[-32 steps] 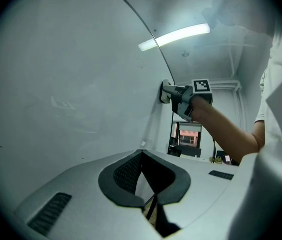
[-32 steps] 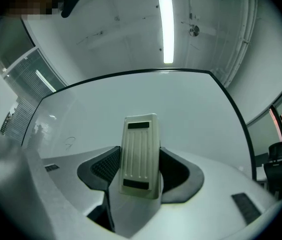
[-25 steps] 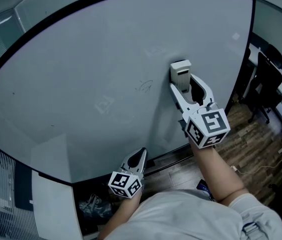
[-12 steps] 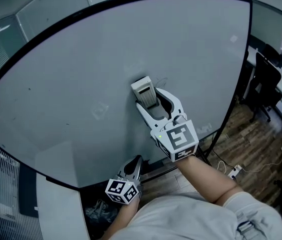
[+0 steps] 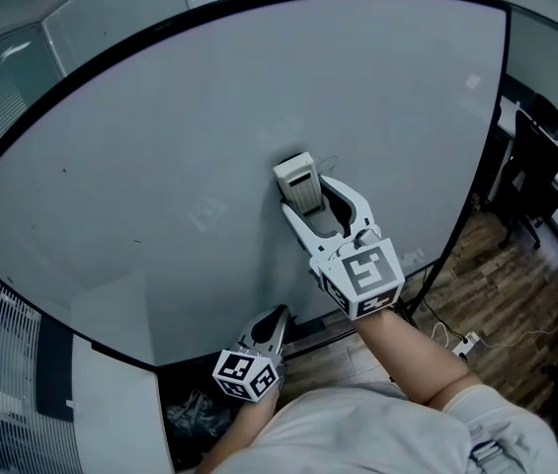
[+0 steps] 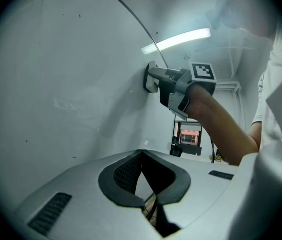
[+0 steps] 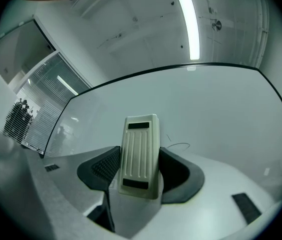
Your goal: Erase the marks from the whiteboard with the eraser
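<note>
The big whiteboard (image 5: 160,117) fills the head view. My right gripper (image 5: 305,200) is shut on the cream eraser (image 5: 296,180), which presses flat on the board near its middle. In the right gripper view the eraser (image 7: 140,156) stands between the dark pads, and a thin curved pen mark (image 7: 178,145) shows just to its right. A faint smudge (image 5: 207,210) lies left of the eraser. My left gripper (image 5: 275,316) hangs low by the board's bottom edge, shut with nothing in it. From the left gripper view the eraser (image 6: 151,84) is seen edge-on against the board (image 6: 56,59).
Black office chairs (image 5: 535,156) stand at the right on a wooden floor (image 5: 496,294), with a power strip and cable (image 5: 466,344). Slatted blinds (image 5: 2,363) are at the lower left. A ceiling strip light (image 7: 186,24) glows above the board.
The right gripper has swept the eraser left across the board, over the small scribble, then edged slightly back up and right. The left gripper has stayed low.
</note>
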A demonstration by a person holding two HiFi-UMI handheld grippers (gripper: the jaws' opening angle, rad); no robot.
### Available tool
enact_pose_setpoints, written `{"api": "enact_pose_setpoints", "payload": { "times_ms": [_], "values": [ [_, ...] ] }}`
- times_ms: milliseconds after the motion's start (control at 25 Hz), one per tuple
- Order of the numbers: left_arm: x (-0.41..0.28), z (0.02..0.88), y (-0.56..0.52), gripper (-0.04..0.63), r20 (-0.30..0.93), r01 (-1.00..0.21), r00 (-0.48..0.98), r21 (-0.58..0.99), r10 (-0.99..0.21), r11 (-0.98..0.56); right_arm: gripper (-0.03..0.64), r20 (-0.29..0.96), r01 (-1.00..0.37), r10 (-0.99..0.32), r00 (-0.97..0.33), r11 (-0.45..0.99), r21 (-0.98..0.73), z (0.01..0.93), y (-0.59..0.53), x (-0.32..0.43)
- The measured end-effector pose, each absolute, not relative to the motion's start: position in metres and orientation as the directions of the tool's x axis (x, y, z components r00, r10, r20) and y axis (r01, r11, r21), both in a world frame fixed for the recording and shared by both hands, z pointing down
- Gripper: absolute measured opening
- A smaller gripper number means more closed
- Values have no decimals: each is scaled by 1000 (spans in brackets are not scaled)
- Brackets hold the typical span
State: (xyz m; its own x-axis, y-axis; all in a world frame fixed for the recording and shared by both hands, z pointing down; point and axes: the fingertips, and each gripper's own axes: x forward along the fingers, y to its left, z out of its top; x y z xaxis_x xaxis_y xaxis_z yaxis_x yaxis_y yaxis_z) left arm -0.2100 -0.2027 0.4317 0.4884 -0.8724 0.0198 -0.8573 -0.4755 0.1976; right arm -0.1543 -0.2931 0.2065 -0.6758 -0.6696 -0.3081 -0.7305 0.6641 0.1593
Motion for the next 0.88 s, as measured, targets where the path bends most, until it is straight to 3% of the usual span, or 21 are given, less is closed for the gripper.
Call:
{"api": "enact_pose_setpoints", "payload": {
  "times_ms": [240, 440, 880],
  "values": [
    [-209, 439, -217, 8, 15, -844, 506, 214, -862, -492, 245, -295, -757, -701, -649, 634, 158, 216, -310, -142],
    [-120, 436, -244, 8, 35, -835, 521, 227, -853, -501, 245, -286, -780, -730, -621, 613, 130, 220, -345, -35],
    [-39, 438, -278, 8, 32, -806, 563, 240, -826, -540, 245, -250, -839, -810, -530, 544, 17, 248, -403, 101]
  ]
}}
